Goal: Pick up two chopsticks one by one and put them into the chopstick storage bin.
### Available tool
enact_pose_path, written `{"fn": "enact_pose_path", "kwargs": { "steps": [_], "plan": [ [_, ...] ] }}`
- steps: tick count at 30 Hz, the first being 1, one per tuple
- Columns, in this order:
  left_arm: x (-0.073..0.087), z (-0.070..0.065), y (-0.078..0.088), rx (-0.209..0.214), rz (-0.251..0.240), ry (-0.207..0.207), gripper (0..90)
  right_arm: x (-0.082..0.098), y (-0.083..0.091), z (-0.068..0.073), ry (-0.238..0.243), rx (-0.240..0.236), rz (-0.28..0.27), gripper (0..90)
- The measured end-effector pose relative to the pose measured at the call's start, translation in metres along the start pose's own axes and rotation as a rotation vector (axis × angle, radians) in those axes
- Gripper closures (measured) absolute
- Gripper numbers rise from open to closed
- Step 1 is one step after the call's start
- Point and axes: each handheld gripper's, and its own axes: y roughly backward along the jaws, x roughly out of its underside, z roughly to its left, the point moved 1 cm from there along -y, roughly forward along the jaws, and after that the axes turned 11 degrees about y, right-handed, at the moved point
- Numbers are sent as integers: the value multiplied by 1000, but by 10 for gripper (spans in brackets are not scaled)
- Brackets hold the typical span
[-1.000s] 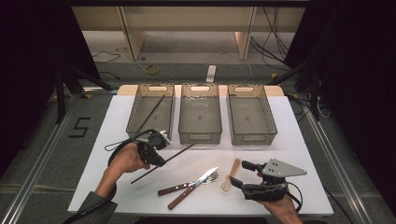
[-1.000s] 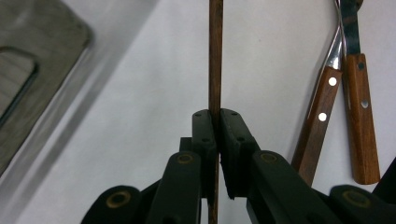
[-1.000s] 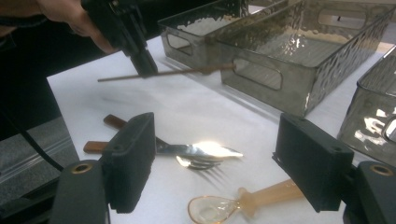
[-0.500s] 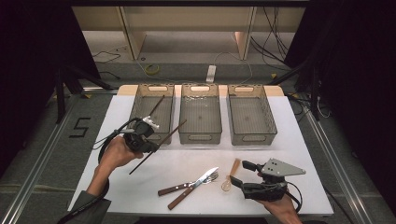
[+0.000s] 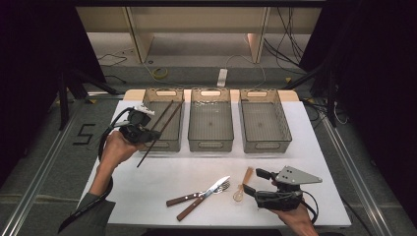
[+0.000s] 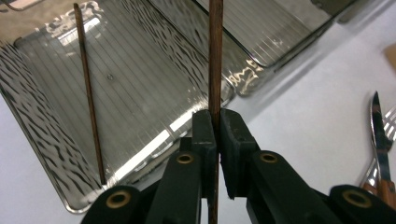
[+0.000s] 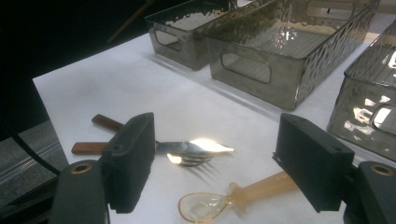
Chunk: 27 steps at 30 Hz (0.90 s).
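My left gripper (image 5: 139,129) is shut on a long brown chopstick (image 5: 160,132), held in the air over the near left corner of the left grey bin (image 5: 172,144). In the left gripper view the black jaws pinch this chopstick (image 6: 215,70), which points up over the bin (image 6: 46,140). A second chopstick (image 6: 88,93) lies inside that bin, also seen from above (image 5: 164,114). My right gripper (image 5: 253,182) rests open near the table's front right, and its jaws (image 7: 222,158) straddle an amber plastic spoon (image 7: 224,200) without touching it.
A knife (image 5: 204,196) and a fork (image 5: 196,193) with brown handles lie crossed at the front middle, left of the spoon (image 5: 242,187). The middle bin (image 5: 211,145) and right bin (image 5: 268,146) stand in a row at the back. Dark floor surrounds the white table (image 5: 314,162).
My left gripper has lifted the chopstick off the table and carried it back and left toward the left bin. The right gripper has stayed put.
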Motion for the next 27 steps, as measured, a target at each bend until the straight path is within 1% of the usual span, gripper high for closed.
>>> {"fn": "enact_pose_path", "kwargs": {
  "steps": [3, 5, 6, 8, 11, 14, 16, 18, 20, 21, 23, 25, 27],
  "plan": [
    [-7, 4, -2, 0, -13, 8, 844, 1, 0, -1, -6, 2, 3, 293],
    [-12, 6, -2, -3, -37, -2, 844, 0, 1, -1, -7, 4, -2, 293],
    [-15, 7, -3, -5, -32, 1, 845, 0, 1, -1, -10, 3, -5, 293],
    [-21, 10, -4, -22, -44, 7, 845, 1, 1, -2, -11, 3, -2, 293],
    [-30, 15, -2, -21, -56, 14, 844, 0, 1, -2, -15, 2, -5, 293],
    [-40, 19, 2, -40, -68, 12, 844, 1, 1, -3, -12, 3, -3, 293],
    [-47, 21, 4, -61, -84, 15, 844, 1, 1, -3, -19, 2, -6, 293],
    [-52, 23, 4, -69, -91, 17, 844, 1, 0, -3, -17, 0, -5, 293],
    [-56, 27, 2, -75, -95, 24, 844, 1, 0, -3, -14, 0, -3, 293],
    [-58, 29, 0, -79, -97, 18, 844, 1, 0, -3, -15, -1, -5, 293],
    [-62, 34, -4, -98, -92, 31, 844, 1, 0, -3, -16, -3, -4, 293],
    [-65, 37, -5, -96, -98, 40, 844, 1, 1, -3, -16, -4, -4, 293],
    [-67, 41, -7, -111, -102, 52, 844, 1, 1, -3, -16, -4, -10, 293]
  ]
}}
